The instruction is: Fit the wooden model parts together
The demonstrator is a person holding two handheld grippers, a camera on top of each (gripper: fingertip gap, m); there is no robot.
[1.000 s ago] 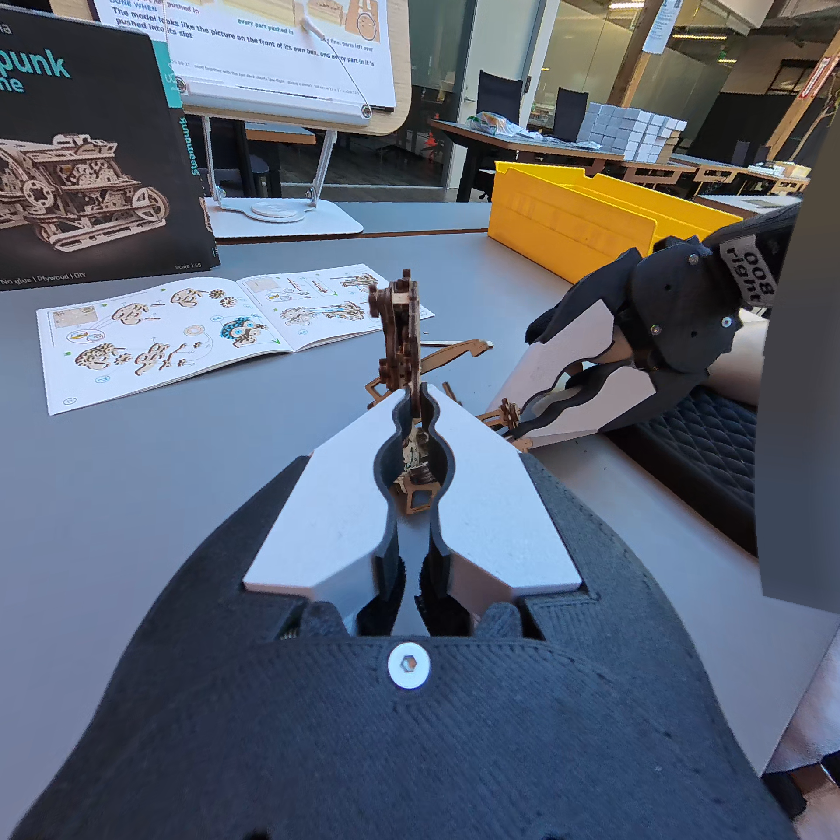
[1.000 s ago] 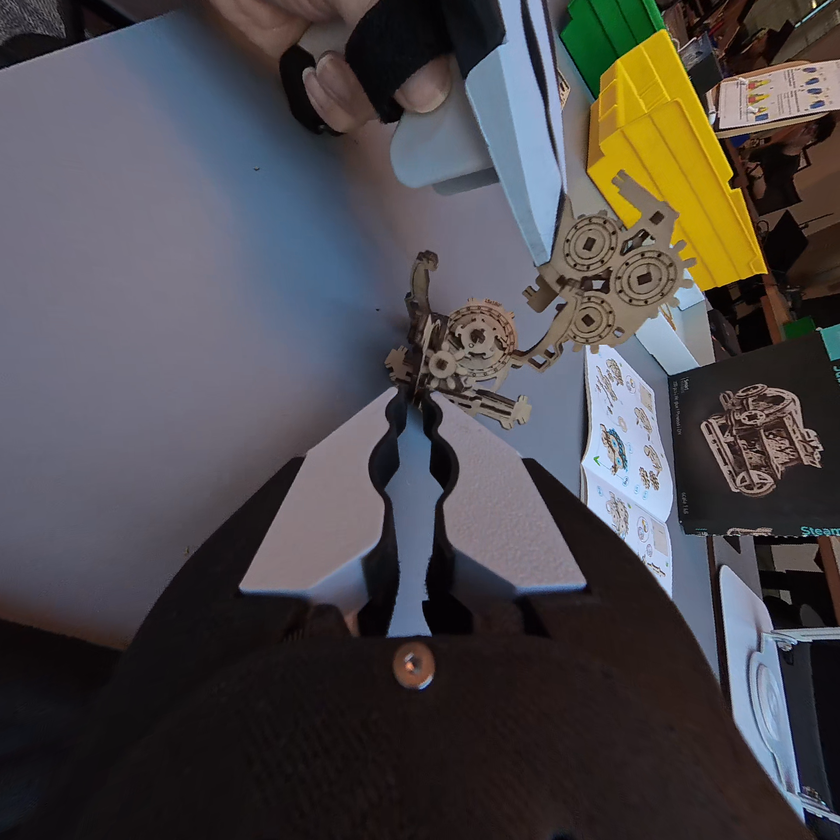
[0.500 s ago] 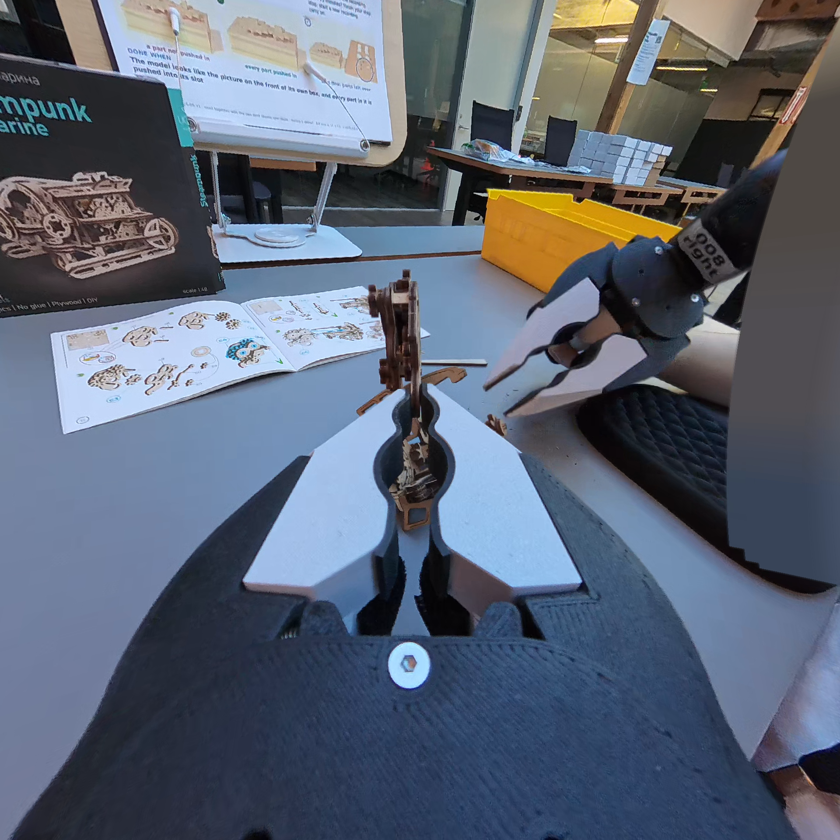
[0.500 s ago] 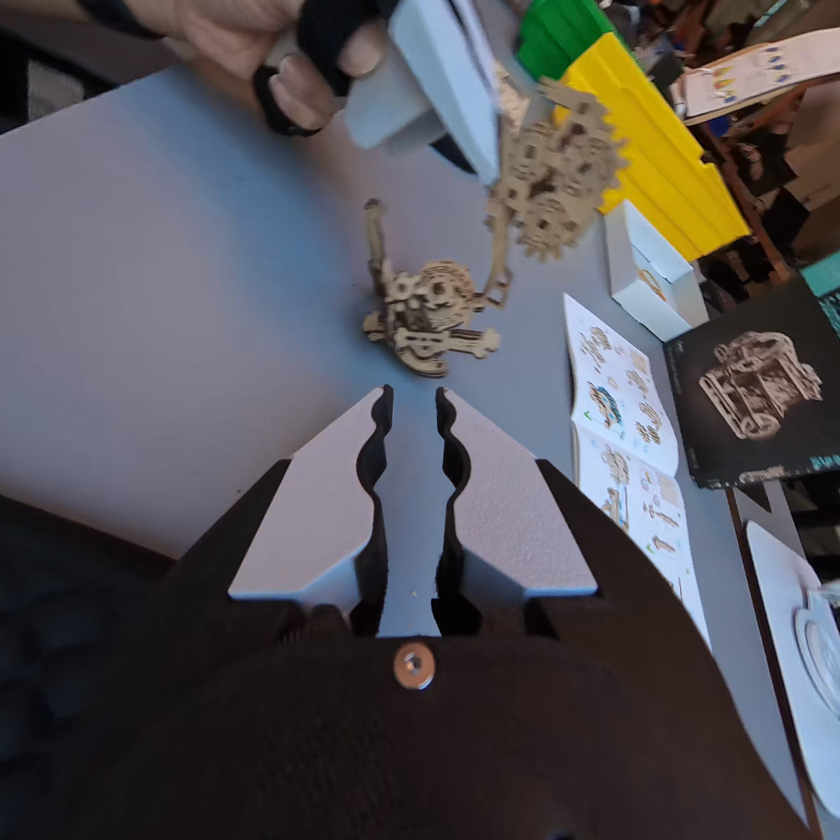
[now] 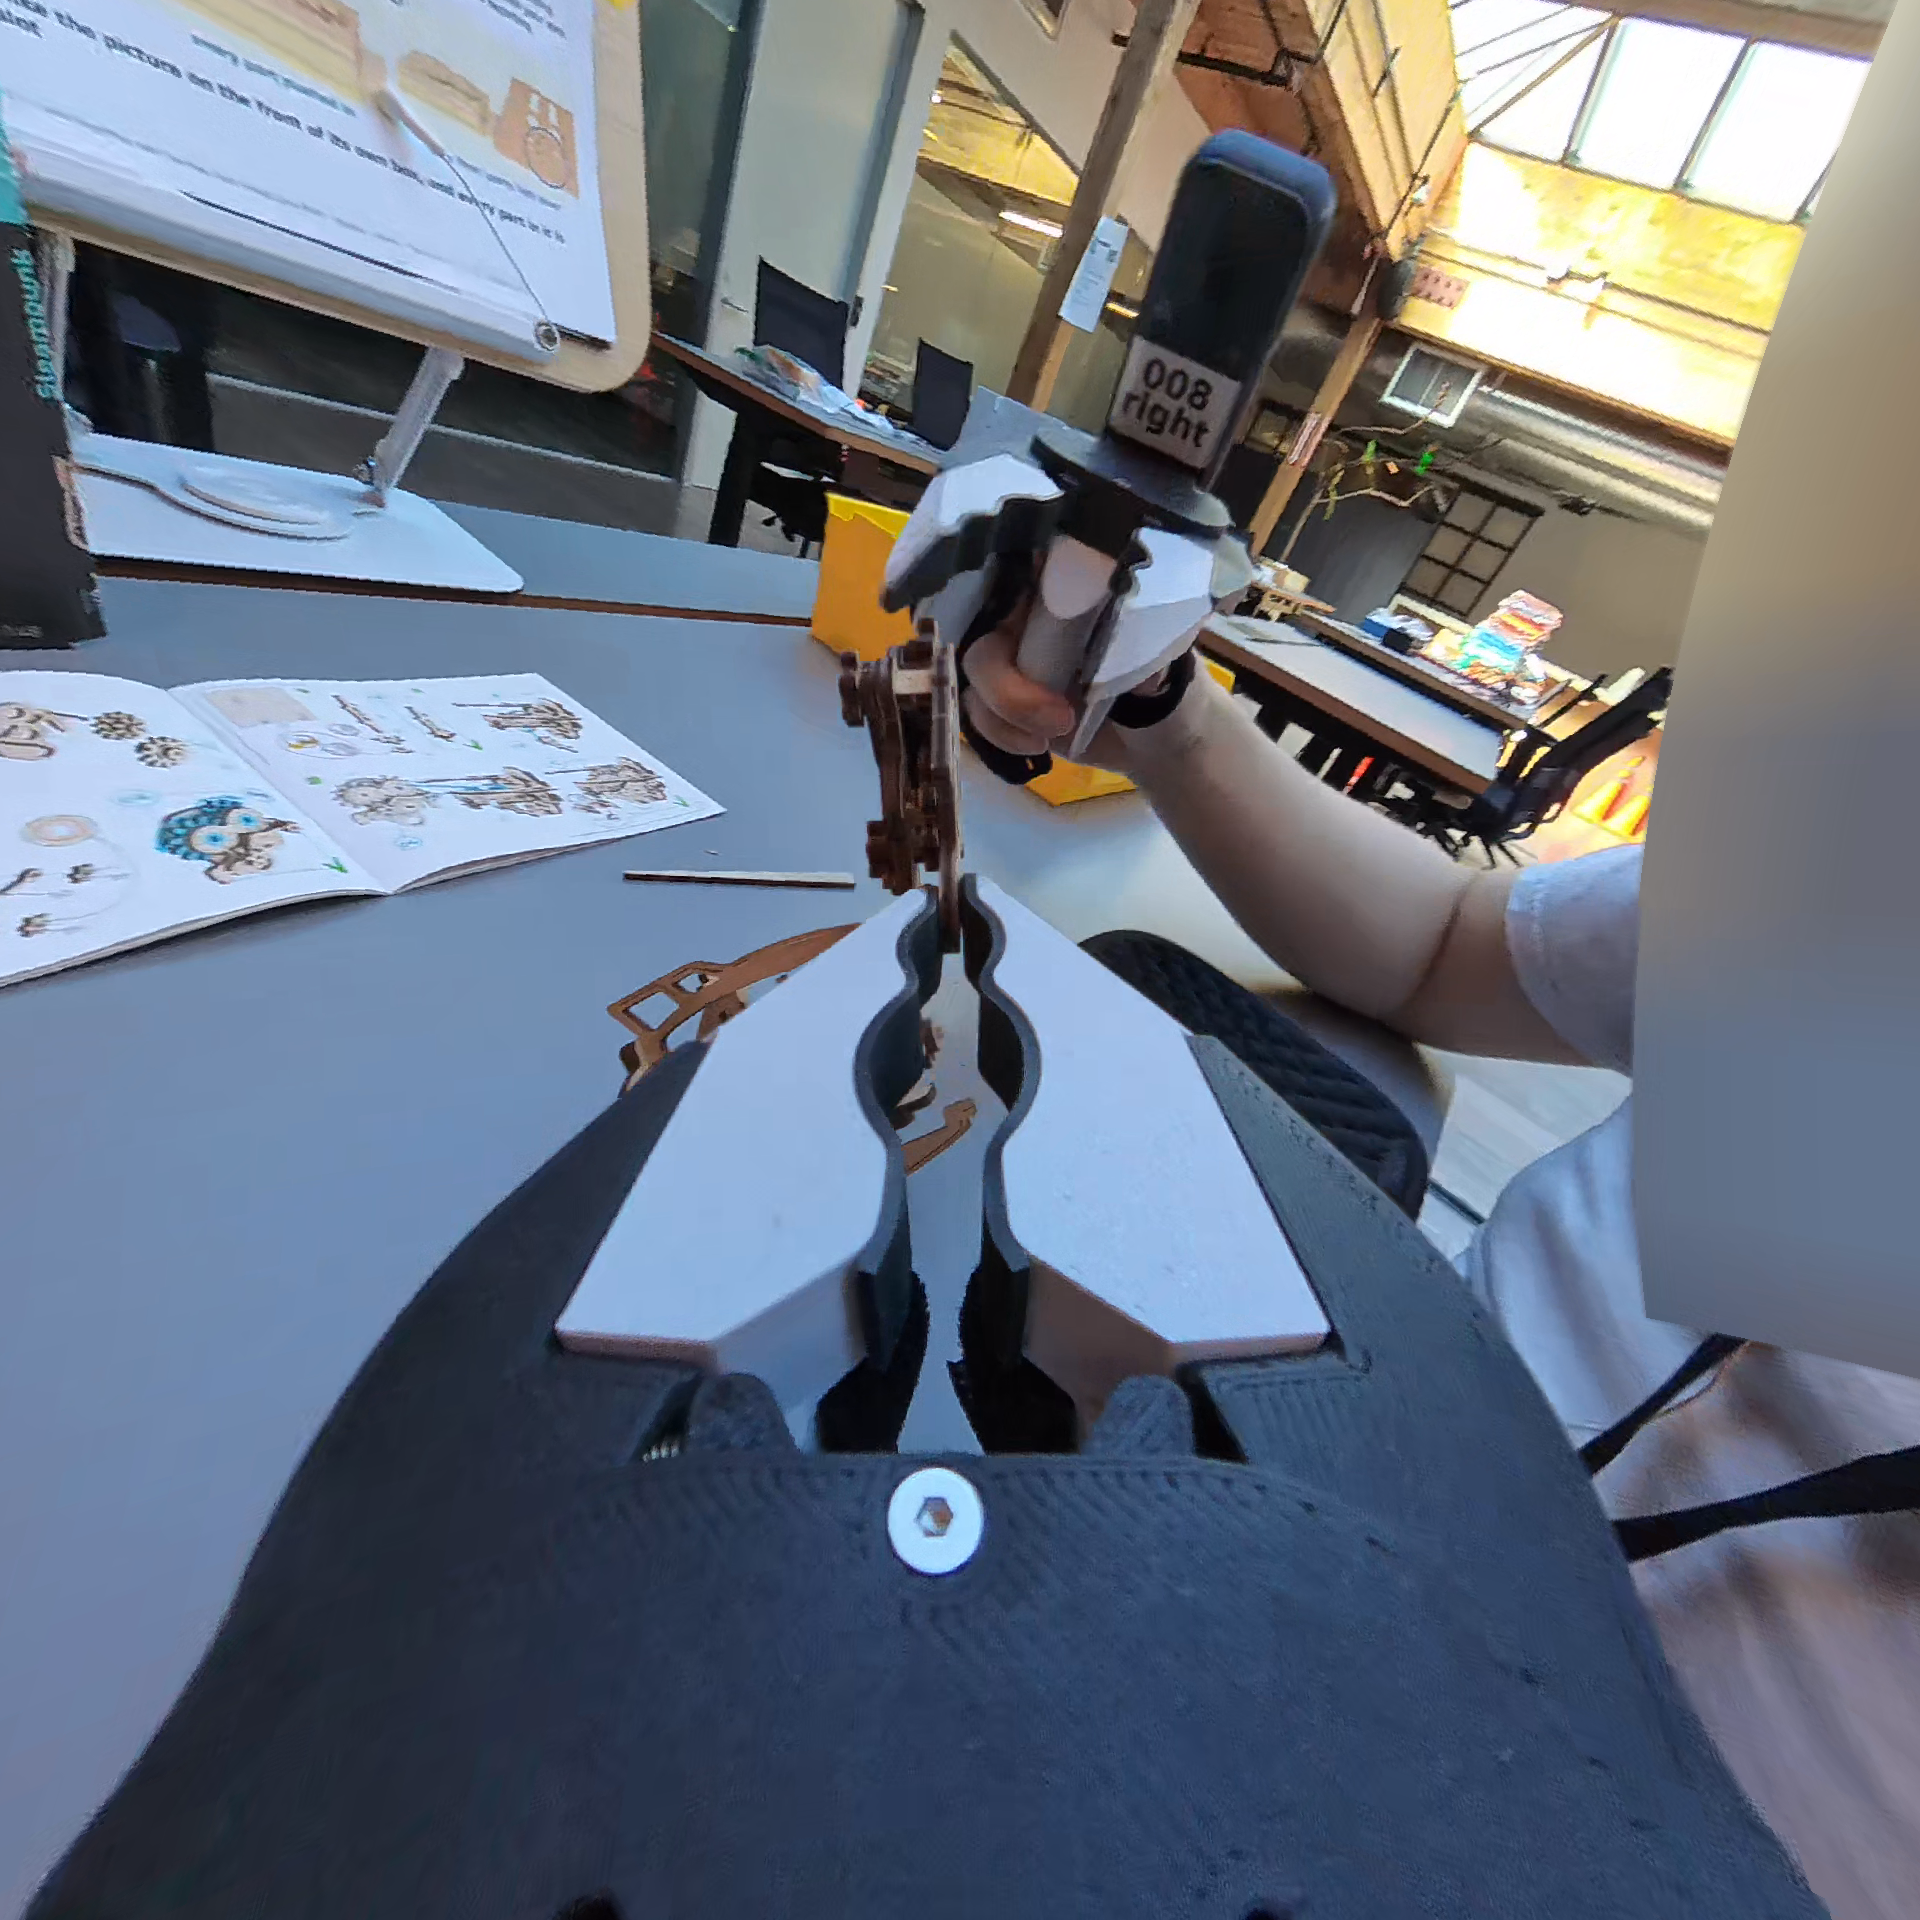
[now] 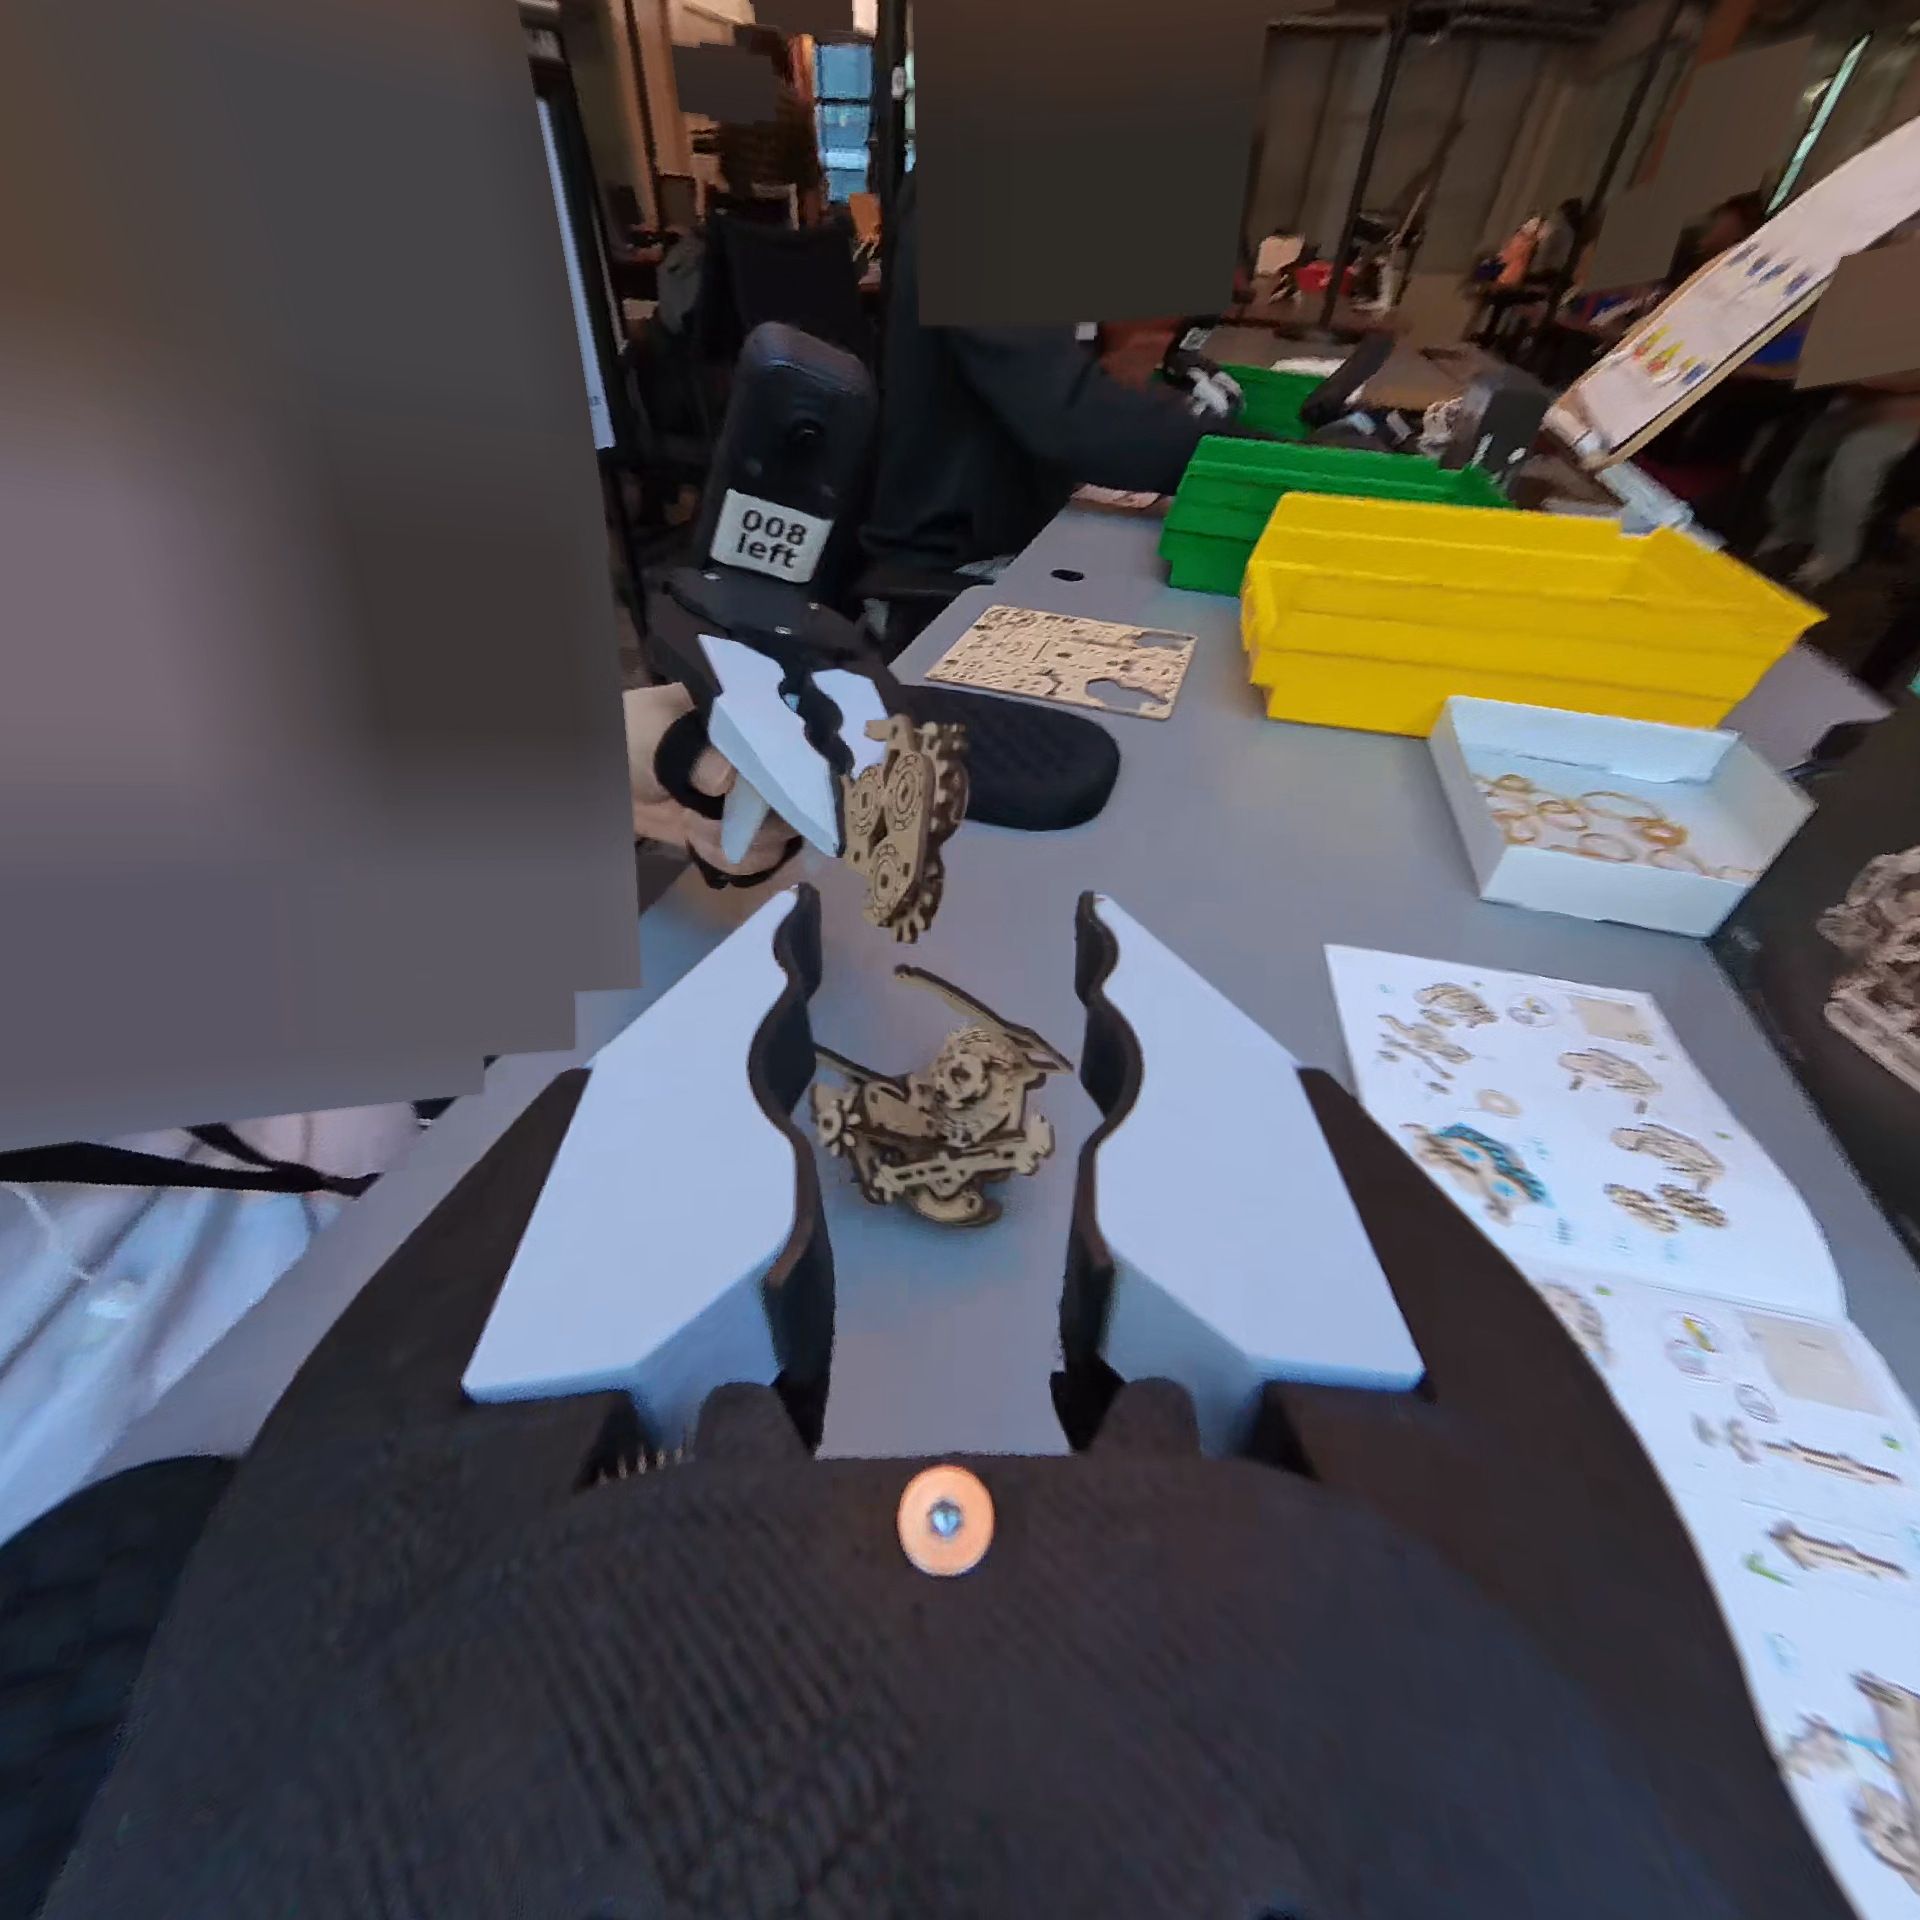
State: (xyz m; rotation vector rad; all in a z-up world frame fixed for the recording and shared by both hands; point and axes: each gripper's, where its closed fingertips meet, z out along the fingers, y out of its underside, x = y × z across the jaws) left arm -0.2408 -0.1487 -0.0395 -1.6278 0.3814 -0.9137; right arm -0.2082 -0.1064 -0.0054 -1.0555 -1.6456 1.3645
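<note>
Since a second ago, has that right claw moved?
Yes. The right gripper rose off the grey table, now pointing down above the yellow bin, and opened, leaving the wooden assembly lying there.

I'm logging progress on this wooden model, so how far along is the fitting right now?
Done: two sub-assemblies exist. In hand: the left tool is shut on the flat brown wooden gear cluster, held in the air. The tan wooden geared sub-assembly with a curved arm lies on the grey table, between the fingers of the open, empty right tool. Left: the two pieces are apart, so the joining remains.
</note>
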